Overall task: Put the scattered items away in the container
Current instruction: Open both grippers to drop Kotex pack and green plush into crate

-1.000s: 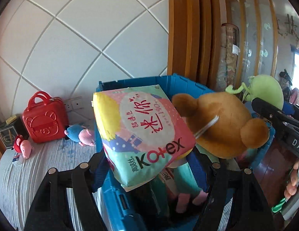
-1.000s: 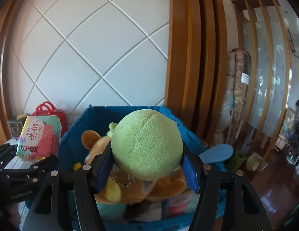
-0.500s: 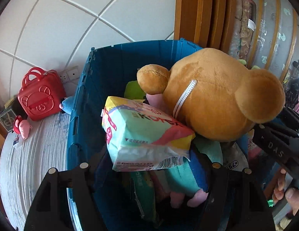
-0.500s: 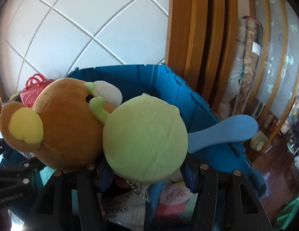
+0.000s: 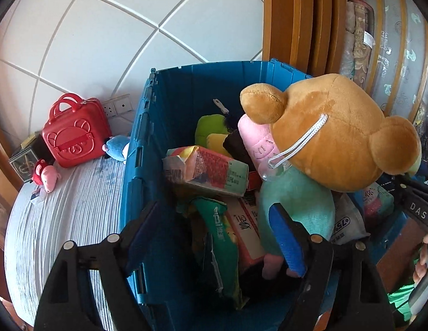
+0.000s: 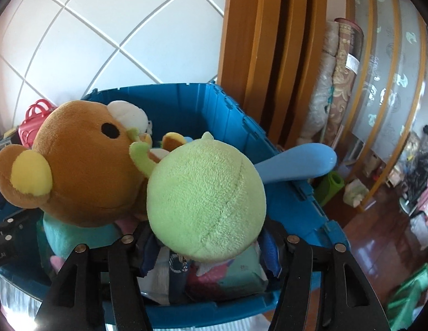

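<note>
A blue plastic crate (image 5: 186, 88) stands on the bed, full of toys and packets. The Kotex packet (image 5: 208, 169) lies inside it on other packets, free of my left gripper (image 5: 214, 226), which is open and empty just above the crate's near edge. A brown bear plush (image 5: 332, 135) lies on top of the pile. In the right wrist view my right gripper (image 6: 205, 237) is over the crate (image 6: 241, 127). The green round plush (image 6: 205, 201) sits between its fingers, beside the bear (image 6: 76, 171). Whether the pads still press on it is hidden.
A red toy case (image 5: 74, 132), a small pink pig plush (image 5: 47, 173) and a blue-pink plush (image 5: 117, 147) lie on the striped bed left of the crate. A white tiled wall and wooden door frame stand behind. A blue paddle shape (image 6: 299, 165) sticks out over the crate's right rim.
My left gripper lowered the Kotex packet into the crate, opened and let it go. My right gripper brought the green plush down over the crate beside the bear.
</note>
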### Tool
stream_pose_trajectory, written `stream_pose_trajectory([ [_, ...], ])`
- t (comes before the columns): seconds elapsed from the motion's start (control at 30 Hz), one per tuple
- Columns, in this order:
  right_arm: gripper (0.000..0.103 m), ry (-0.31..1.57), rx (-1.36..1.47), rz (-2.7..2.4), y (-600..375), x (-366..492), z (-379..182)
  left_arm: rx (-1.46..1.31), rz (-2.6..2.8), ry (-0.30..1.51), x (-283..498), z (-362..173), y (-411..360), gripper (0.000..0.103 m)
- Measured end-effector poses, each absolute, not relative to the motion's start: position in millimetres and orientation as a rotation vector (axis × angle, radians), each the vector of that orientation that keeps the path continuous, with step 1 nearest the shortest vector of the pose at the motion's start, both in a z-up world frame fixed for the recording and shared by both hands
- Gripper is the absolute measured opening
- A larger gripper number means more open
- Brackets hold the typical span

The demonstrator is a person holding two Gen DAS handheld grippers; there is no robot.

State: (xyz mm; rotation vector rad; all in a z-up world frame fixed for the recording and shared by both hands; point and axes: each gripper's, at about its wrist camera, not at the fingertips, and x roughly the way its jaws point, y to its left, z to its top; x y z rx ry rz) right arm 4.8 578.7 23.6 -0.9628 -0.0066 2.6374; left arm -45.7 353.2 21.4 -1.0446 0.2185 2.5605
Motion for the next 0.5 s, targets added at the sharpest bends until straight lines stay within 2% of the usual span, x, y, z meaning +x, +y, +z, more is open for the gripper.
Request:
stream_pose_trajectory([
  [0.2,0.093,-0.054,-1.030,2.623,577,4,9,-1.022,2.551,0.231,-37,22,356,0.081],
  [0.5,0.102,-0.061,-0.955,2.658,568,28,19,-0.992,2.548,0.221,-22,23,358,0.081],
])
